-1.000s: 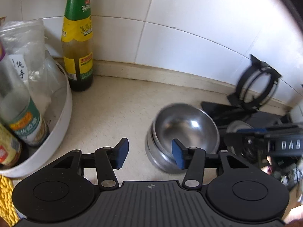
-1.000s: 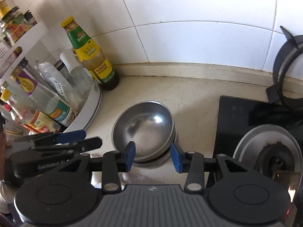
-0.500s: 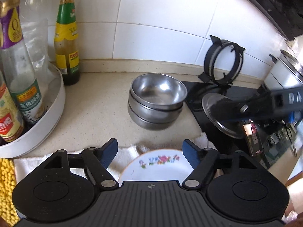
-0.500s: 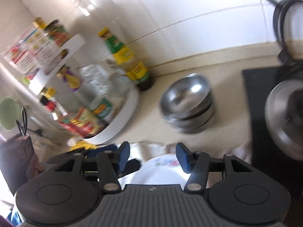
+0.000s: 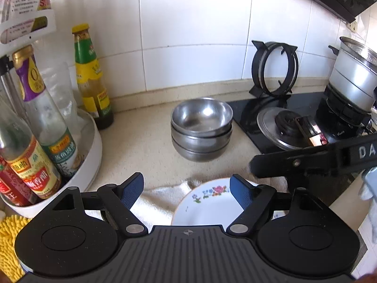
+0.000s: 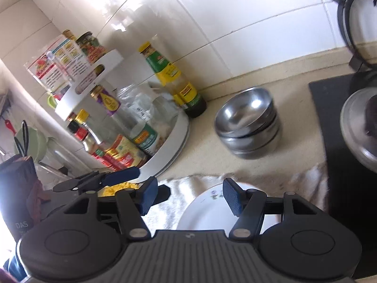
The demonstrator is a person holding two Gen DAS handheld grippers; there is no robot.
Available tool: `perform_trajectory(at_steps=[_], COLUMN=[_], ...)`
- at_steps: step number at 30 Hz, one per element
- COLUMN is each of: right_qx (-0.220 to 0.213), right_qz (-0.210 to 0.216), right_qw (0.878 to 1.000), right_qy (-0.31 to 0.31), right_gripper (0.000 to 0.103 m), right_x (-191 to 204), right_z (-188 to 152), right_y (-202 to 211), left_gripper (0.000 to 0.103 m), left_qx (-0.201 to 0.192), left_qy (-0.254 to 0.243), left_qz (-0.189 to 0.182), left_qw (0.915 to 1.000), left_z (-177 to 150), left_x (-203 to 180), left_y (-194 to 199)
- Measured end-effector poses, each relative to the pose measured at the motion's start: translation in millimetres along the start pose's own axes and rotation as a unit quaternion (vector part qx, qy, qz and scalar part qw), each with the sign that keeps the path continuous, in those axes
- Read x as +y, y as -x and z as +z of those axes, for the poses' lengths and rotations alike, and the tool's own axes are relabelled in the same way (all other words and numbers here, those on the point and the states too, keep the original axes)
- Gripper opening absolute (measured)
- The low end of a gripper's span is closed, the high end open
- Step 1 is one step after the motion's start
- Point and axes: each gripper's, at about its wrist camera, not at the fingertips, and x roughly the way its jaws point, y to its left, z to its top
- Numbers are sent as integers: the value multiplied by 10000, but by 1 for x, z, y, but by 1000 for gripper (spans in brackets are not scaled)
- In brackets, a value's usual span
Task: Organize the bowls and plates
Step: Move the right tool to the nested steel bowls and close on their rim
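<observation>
A stack of steel bowls (image 5: 202,129) stands on the beige counter near the wall; it also shows in the right wrist view (image 6: 248,127). A white plate with a flower pattern (image 5: 207,202) lies on a white towel (image 5: 160,194) at the front; the right wrist view shows the plate (image 6: 207,212) too. My left gripper (image 5: 187,188) is open and empty, above the plate's near side. My right gripper (image 6: 189,194) is open and empty, above the towel and plate; it shows from the side in the left wrist view (image 5: 306,162).
A white turntable rack (image 5: 87,155) with several sauce bottles stands at the left, and a green-labelled bottle (image 5: 90,80) stands by the wall. A black stove (image 5: 282,122) with a burner, a leaning pan support (image 5: 274,68) and a pot (image 5: 355,80) is at the right.
Both grippers have pulled back and up from the stacked bowls, which stay on the counter. The flowered plate and towel have come into view below them. Both grippers' jaws have opened wider.
</observation>
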Motion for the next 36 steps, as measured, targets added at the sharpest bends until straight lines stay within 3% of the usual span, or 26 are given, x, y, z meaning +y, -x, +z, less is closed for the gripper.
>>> perform_trajectory(at_steps=[7, 22, 36], right_qx=[99, 460, 1325], right_qz=[-326, -693, -540], right_qw=[9994, 9965, 9896], right_qy=[-78, 14, 162], right_gripper=[76, 78, 82], right_x=[-18, -50, -80], right_z=[21, 93, 137], right_y=[2, -33, -107], left_gripper=[89, 89, 89], left_qx=[-60, 248, 899], left_qy=[127, -212, -477], left_qz=[-128, -223, -583], left_qw=[9998, 9992, 9931], left_z=[10, 34, 44], left_x=[2, -8, -3], left_y=[-9, -73, -144])
